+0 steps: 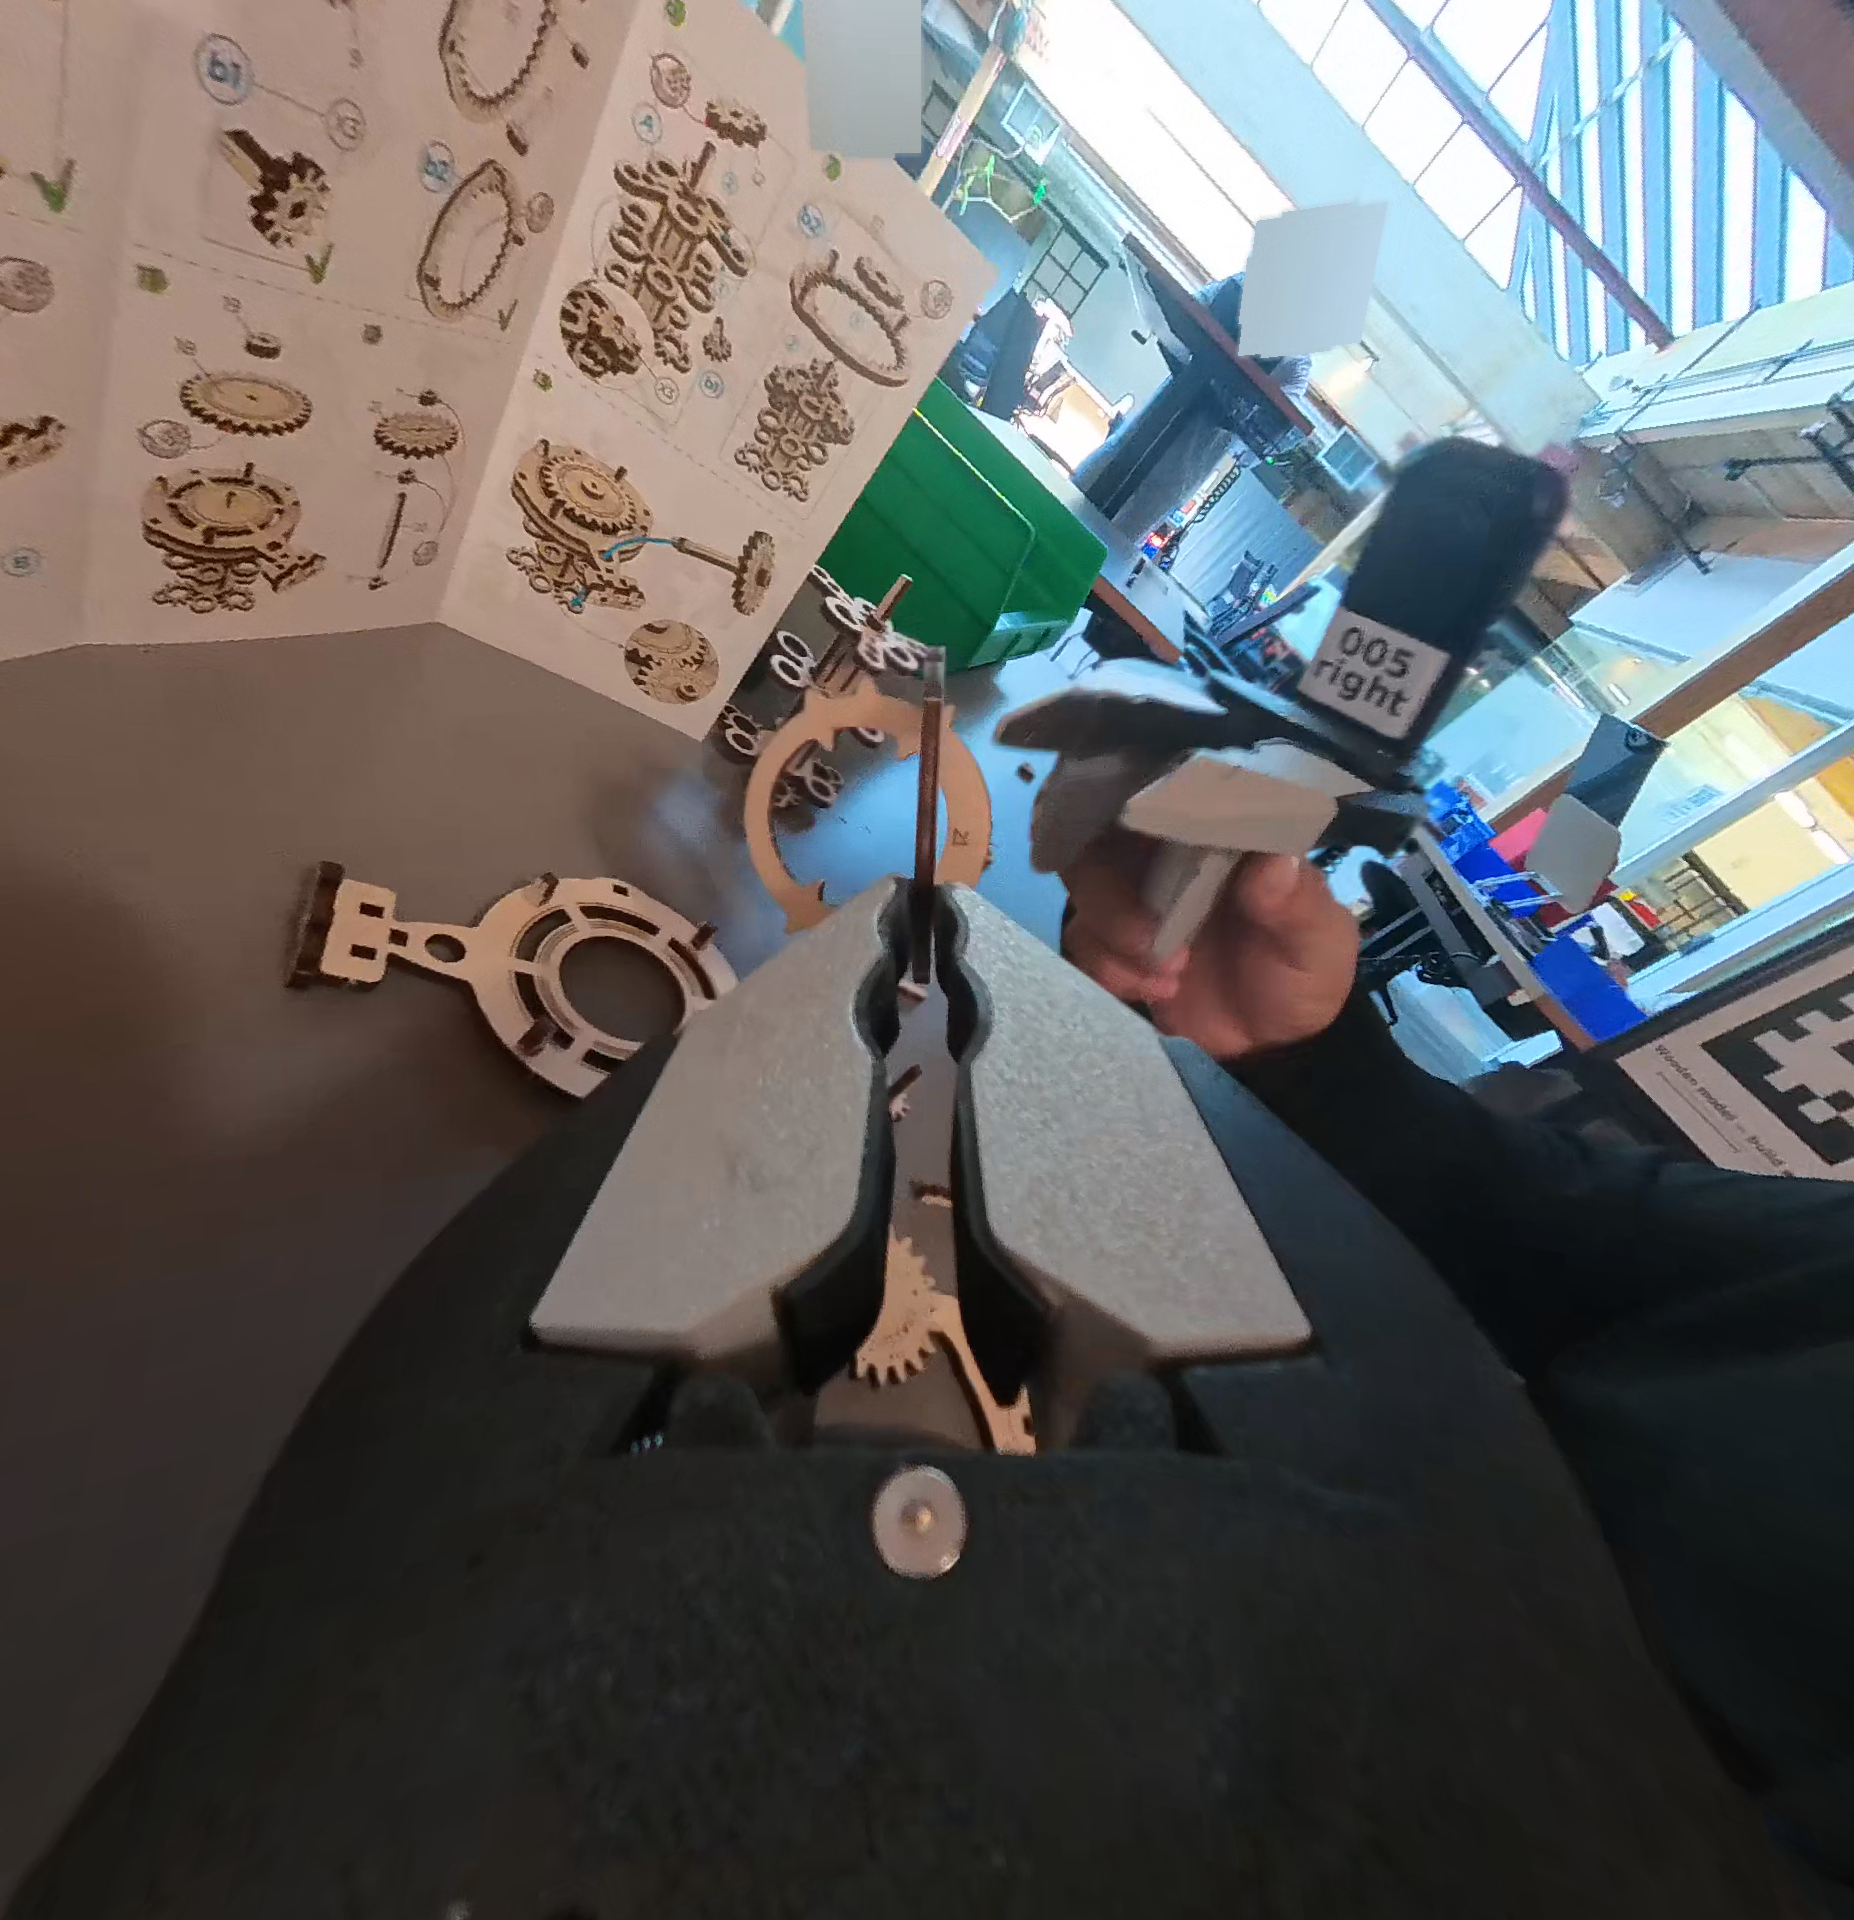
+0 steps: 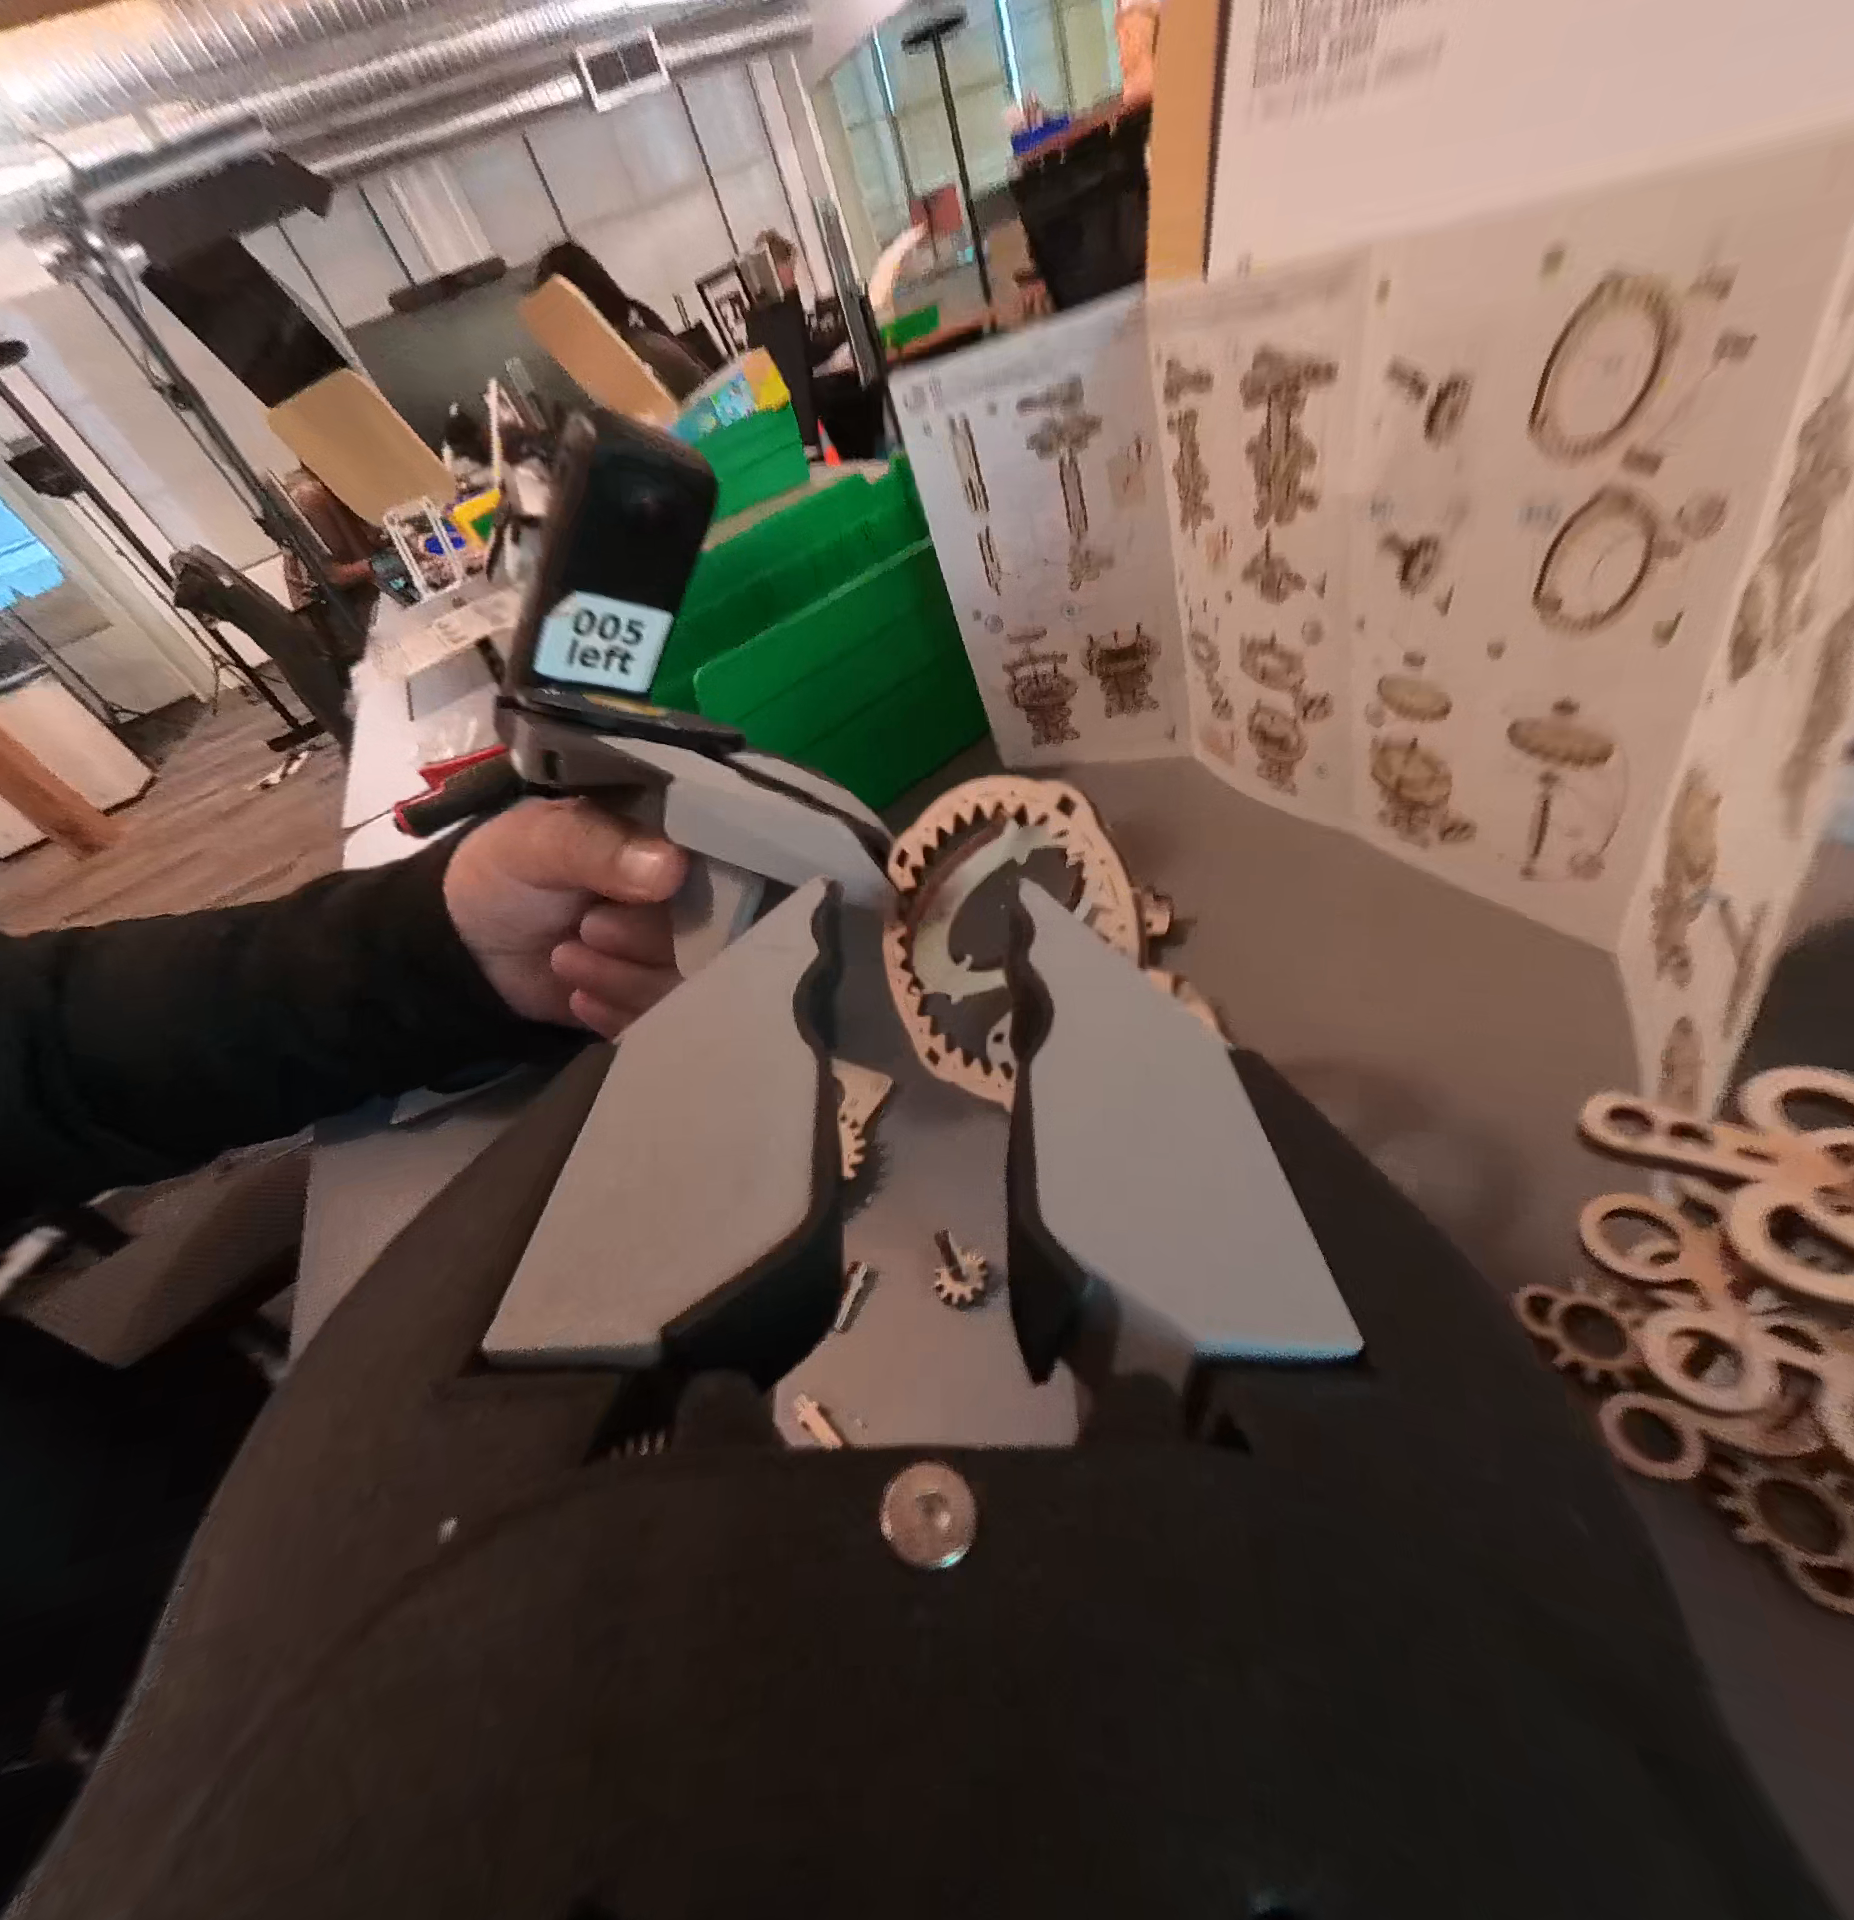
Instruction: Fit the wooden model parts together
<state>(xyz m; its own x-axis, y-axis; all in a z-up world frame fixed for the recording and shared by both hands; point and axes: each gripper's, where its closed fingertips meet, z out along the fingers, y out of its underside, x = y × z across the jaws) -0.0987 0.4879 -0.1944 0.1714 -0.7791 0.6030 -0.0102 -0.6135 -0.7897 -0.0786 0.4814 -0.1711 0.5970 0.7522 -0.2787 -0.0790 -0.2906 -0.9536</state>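
Left gripper (image 1: 918,914) jaws pinch the toothed wooden ring (image 1: 928,790) edge-on.

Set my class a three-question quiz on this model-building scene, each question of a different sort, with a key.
1. True or false: the right gripper is shut on a part.
2. What does the left gripper hold? A. a metal screw B. a toothed wooden ring C. a paper cup
3. Short answer: which camera view shows the pile of loose rings?

Key: 1 false, its jaws stand apart and empty. 2 B. 3 the right wrist view.
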